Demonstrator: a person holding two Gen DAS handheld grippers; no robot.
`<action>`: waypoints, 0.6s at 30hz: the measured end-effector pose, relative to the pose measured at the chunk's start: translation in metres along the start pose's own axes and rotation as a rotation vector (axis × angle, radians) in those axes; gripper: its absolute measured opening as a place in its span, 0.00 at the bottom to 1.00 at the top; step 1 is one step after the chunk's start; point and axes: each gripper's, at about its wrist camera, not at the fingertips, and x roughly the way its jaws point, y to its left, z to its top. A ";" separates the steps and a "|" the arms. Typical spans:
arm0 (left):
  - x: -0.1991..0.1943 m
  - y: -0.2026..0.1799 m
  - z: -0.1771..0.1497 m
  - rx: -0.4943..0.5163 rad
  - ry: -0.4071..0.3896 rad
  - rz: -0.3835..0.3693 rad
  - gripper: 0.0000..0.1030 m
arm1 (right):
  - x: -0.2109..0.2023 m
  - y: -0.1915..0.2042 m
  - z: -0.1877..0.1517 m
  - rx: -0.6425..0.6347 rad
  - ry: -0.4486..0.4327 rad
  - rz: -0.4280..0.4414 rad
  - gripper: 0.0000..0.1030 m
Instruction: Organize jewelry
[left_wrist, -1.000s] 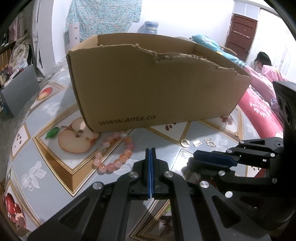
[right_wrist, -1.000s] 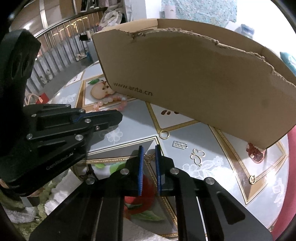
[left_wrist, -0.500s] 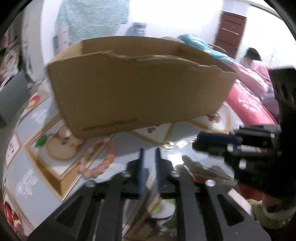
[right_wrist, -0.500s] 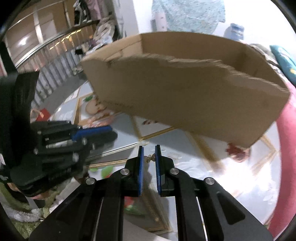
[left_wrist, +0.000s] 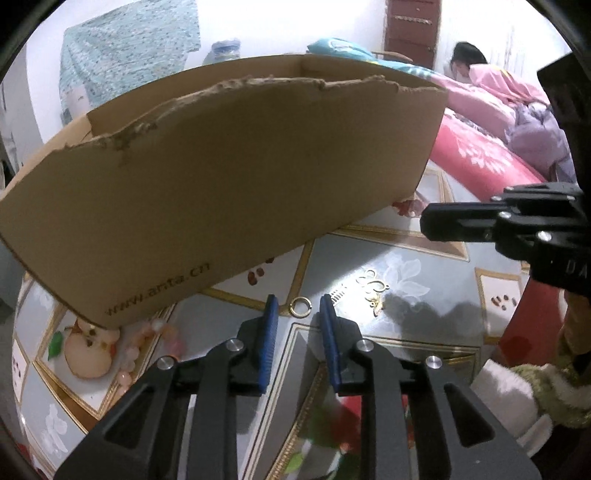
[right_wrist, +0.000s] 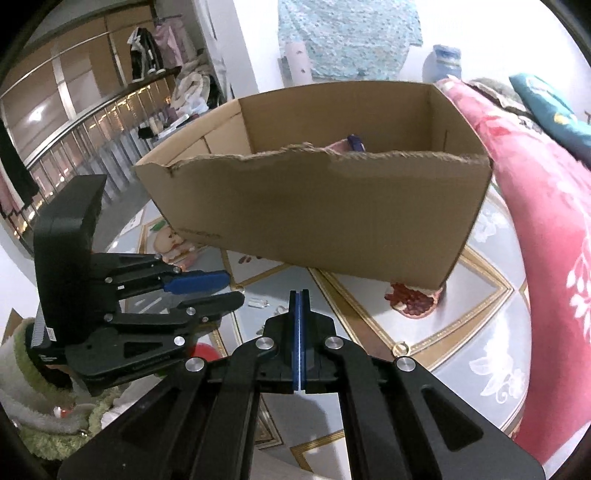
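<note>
A gold ring (left_wrist: 300, 306) lies on the patterned tabletop (left_wrist: 424, 332), seen in the gap just beyond the tips of my left gripper (left_wrist: 297, 308). Its blue pads are opening and touch nothing. Right of the ring lie a small silver charm (left_wrist: 338, 293) and a gold butterfly charm (left_wrist: 373, 284). A pink bead bracelet (left_wrist: 147, 339) lies blurred at the near corner of the torn cardboard box (left_wrist: 240, 166). My right gripper (right_wrist: 299, 295) hovers shut in front of the box (right_wrist: 314, 206), with nothing visible between its pads. The left gripper (right_wrist: 234, 286) is beside it.
Inside the box I see a pink and a dark blue item (right_wrist: 351, 144). Another gold ring (right_wrist: 400, 347) lies on the table to the right. A red quilt (right_wrist: 535, 221) borders the table's right side, with a person (left_wrist: 480, 70) lying beyond it.
My left jaws went from shut to apart, and that gripper slid right, from by the bracelet to over the ring. My right jaws closed and lifted, so the box's inside shows.
</note>
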 end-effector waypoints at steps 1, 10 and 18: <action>0.002 -0.001 0.001 0.016 0.002 0.003 0.22 | 0.001 -0.002 -0.001 0.008 0.003 0.005 0.00; 0.007 -0.012 0.007 0.139 0.006 -0.005 0.11 | -0.001 -0.009 -0.004 0.033 0.000 0.031 0.00; 0.004 -0.013 0.003 0.128 -0.004 0.000 0.11 | -0.010 -0.016 -0.005 0.037 -0.010 0.008 0.01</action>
